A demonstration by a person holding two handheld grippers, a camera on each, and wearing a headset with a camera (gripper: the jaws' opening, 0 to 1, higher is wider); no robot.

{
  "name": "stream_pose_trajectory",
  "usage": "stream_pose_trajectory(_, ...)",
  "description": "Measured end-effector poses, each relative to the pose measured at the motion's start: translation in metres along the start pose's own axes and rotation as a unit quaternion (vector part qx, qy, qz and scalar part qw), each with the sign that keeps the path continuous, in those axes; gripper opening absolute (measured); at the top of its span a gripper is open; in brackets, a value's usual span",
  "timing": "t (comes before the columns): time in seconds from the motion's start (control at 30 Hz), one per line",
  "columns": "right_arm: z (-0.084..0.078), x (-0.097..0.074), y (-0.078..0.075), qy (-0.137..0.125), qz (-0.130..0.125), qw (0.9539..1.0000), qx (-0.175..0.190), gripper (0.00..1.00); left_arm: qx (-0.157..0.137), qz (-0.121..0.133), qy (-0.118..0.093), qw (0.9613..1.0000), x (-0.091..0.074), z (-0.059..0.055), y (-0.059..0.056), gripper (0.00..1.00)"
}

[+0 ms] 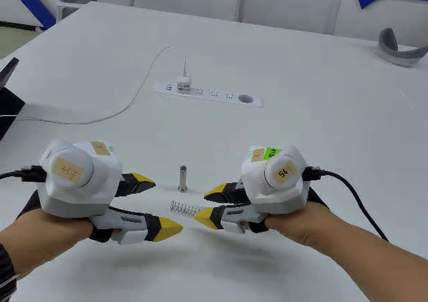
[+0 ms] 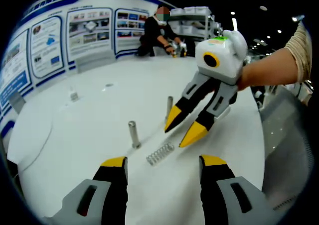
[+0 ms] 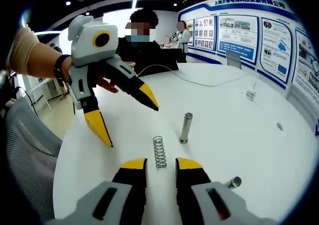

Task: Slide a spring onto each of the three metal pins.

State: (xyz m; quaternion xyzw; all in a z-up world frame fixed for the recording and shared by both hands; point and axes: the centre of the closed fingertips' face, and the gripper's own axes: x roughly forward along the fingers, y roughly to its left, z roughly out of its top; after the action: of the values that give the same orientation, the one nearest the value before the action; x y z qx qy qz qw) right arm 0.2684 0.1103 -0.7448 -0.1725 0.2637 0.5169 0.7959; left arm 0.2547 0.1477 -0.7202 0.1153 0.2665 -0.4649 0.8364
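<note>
The person holds both grippers low over the white table (image 1: 301,115), tips facing each other. The left gripper (image 1: 166,204) gapes wide. The right gripper (image 1: 200,206) is parted less and grasps nothing. The spring (image 1: 186,208) lies flat between them, with an upright pin (image 1: 182,178) at its 12 o'clock. A power strip (image 1: 207,93) lies farther toward 12 o'clock.

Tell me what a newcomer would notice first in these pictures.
The left hand-held gripper and the right hand-held gripper, both yellow-tipped and open, face each other over the white table. Between their tips a spring lies flat, beside an upright pin.
</note>
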Motion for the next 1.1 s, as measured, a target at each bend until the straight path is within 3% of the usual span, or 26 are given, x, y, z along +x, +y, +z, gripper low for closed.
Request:
stream_pose_trajectory(0.57,-0.011,0.019,0.002,0.02,0.012,0.9997,0.008,0.17,0.0,-0.006,0.0,1.0,0.003,-0.002,0.001,0.57)
stream_pose_trajectory(1.1,-0.01,0.016,0.002,0.021,0.012,0.9997,0.006,0.12,0.007,-0.007,0.004,0.9999,0.005,-0.004,0.001,0.55)
